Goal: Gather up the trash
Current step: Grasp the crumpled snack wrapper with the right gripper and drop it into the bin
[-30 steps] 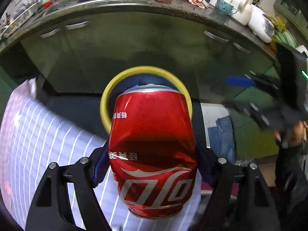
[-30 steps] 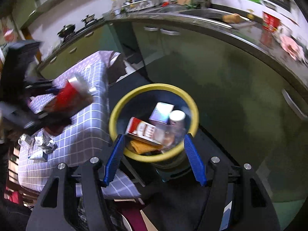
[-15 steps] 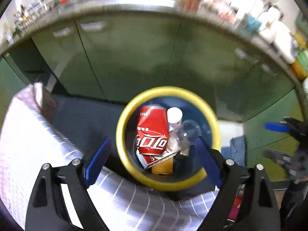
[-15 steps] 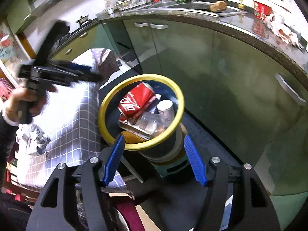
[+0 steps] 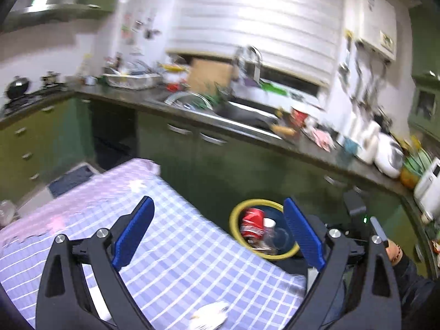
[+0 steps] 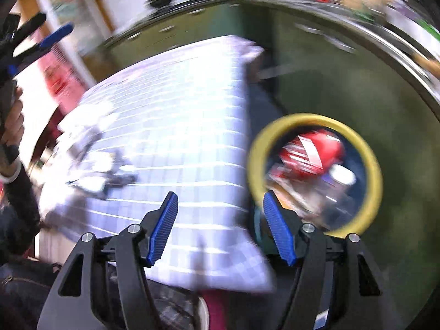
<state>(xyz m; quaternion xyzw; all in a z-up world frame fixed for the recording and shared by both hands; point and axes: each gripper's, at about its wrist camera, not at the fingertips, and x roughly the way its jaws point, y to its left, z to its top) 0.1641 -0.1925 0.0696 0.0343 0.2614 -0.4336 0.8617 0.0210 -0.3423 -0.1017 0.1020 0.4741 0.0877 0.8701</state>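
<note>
The crushed red aluminium drink can [image 5: 252, 220] lies inside the round yellow-rimmed trash bin [image 5: 233, 227], resting on top of the other rubbish there, with a white-capped clear plastic bottle [image 5: 271, 227] just beside it. In the right wrist view the same can [image 6: 313, 151] shows as a red blur under the bin's yellow rim [image 6: 254, 148].

The bin stands on the floor right against the edge of the table covered in a purple-and-white checked cloth [image 5: 170, 247], between that table and the dark green kitchen cabinets [image 5: 220, 159].

Your left gripper [image 5: 217, 231] hangs above the checked cloth, beside the bin; its jaws are opening wide and nothing is between the blue pads. Your right gripper [image 6: 220, 228] sits over the table's near edge, next to the bin, its blue pads apart and empty.

On the cloth, away from the bin, lie crumpled white and silvery scraps [image 6: 96, 170], too blurred to name, and a crumpled white piece [image 5: 209, 312] near the lower edge of the left wrist view.

Behind the bin, the cabinets carry a dark worktop with a steel sink [image 5: 247, 112].
</note>
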